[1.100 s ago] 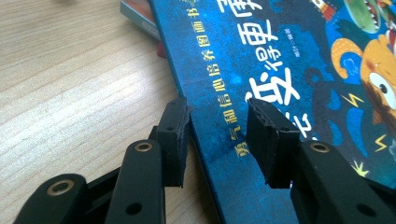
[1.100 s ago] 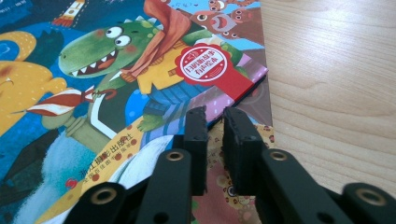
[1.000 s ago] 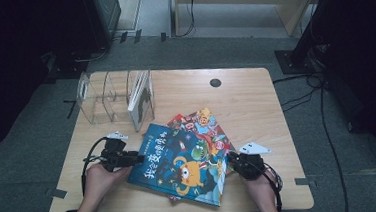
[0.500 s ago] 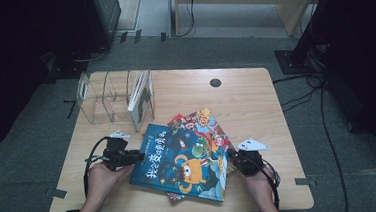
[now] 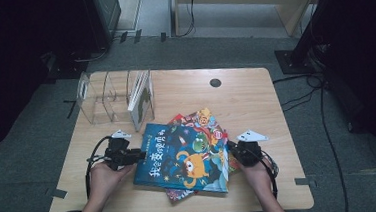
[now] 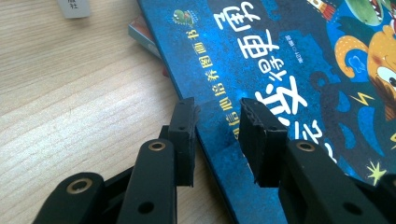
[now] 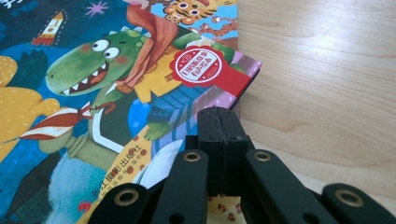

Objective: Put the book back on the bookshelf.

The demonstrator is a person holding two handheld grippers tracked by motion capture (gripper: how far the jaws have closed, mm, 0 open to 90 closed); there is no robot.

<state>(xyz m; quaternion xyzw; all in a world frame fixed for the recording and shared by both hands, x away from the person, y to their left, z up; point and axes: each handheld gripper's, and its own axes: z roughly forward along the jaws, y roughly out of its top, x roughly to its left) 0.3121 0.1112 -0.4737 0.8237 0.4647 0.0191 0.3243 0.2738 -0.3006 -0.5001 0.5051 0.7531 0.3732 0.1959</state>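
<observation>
Lying on the wooden table [image 5: 256, 106], the blue picture book [image 5: 184, 156] tops a small stack. Its left edge is straddled by the left gripper [image 6: 218, 120], jaws parted after closing in; the right gripper [image 7: 218, 122] is pressed fully closed at the stack's right edge, nothing seen between its jaws.

**Both hands low, fingers pointing inward**

Two forearms enter from the bottom edge of the high view. Left hand [image 5: 104, 176] holds the black left gripper [image 5: 140, 154] level, pointing right. Its fingers [image 6: 183, 135] have just been closing and stand apart with a clear gap. Right hand [image 5: 257, 174] holds the black right gripper [image 5: 230, 146], pointing left and away from the person. Its fingers [image 7: 211, 140] are pressed together, no gap between the pads.
</observation>
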